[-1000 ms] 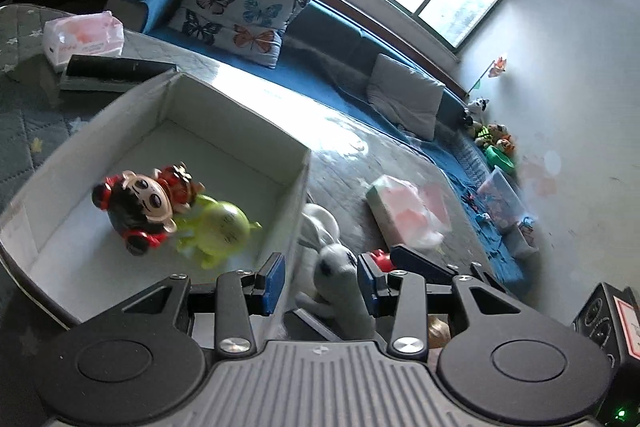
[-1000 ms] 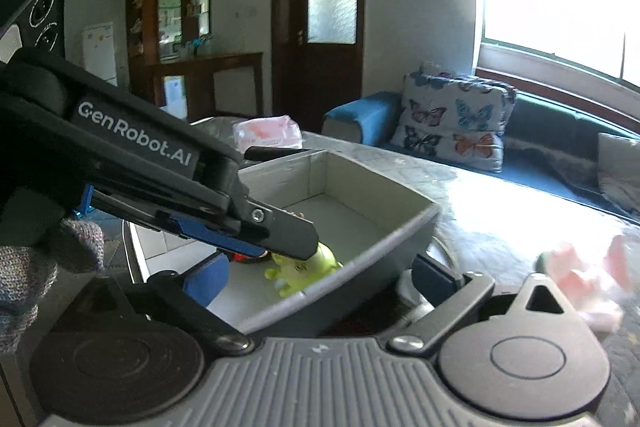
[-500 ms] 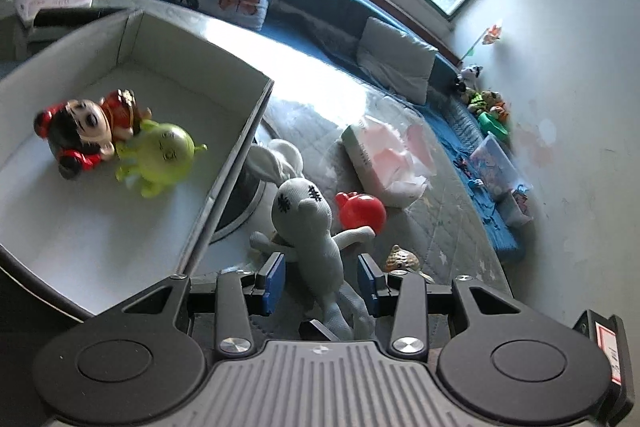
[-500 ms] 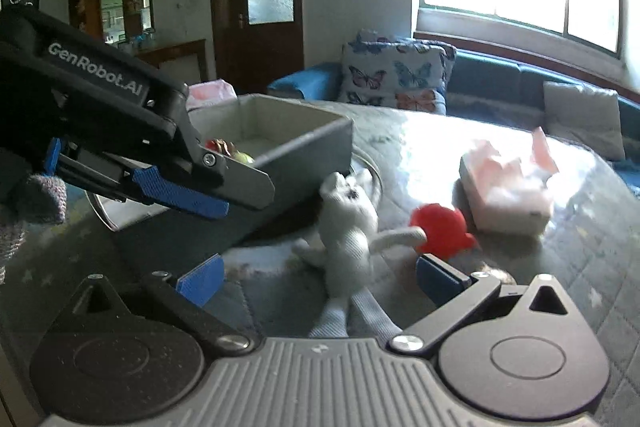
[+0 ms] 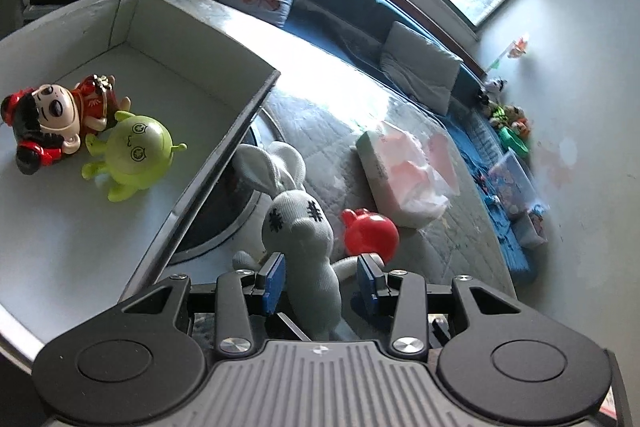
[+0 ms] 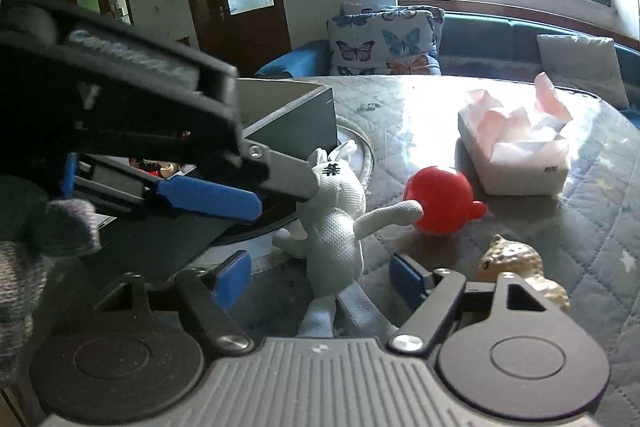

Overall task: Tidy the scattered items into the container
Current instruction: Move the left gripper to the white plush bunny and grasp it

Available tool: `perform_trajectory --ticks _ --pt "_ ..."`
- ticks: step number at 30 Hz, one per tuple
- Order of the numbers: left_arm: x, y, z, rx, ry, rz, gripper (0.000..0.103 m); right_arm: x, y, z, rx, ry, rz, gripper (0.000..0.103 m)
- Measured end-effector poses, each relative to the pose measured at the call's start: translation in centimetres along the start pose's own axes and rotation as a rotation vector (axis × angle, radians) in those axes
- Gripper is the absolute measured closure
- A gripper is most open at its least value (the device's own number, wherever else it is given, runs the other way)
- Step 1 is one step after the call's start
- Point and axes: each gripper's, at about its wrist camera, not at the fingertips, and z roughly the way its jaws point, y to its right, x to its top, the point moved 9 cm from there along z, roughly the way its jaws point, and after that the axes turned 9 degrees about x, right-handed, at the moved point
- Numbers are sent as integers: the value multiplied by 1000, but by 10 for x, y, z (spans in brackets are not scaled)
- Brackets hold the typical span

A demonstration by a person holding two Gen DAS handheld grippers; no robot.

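Fingers of the left gripper [image 5: 320, 277] now straddle the grey knitted rabbit [image 5: 302, 227], blue pads apart on either flank, not yet pinching. A second ago they hung over the white box [image 5: 224, 131]; they have since dropped beside its near wall, where the rabbit lies against the red toy [image 5: 370, 237]. Closing looks next. Both right gripper [image 6: 320, 277] fingers are spread wide, empty, facing the rabbit. In the box lie a doll [image 5: 52, 119] and a green alien [image 5: 134, 153].
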Motion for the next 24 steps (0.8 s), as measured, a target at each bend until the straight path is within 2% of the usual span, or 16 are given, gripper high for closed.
perform_trajectory --ticks 5,16,19,24 --pt "-1 0 14 22 -25 -11 61 1 5 8 13 -8 20 41" --pt "-5 0 30 47 -52 -8 61 -2 11 14 21 -18 62 56" --pt "-6 0 33 50 -61 0 61 -2 10 13 21 -16 60 66" --pt "-9 1 30 42 -46 31 69 -3 8 11 31 -16 72 72"
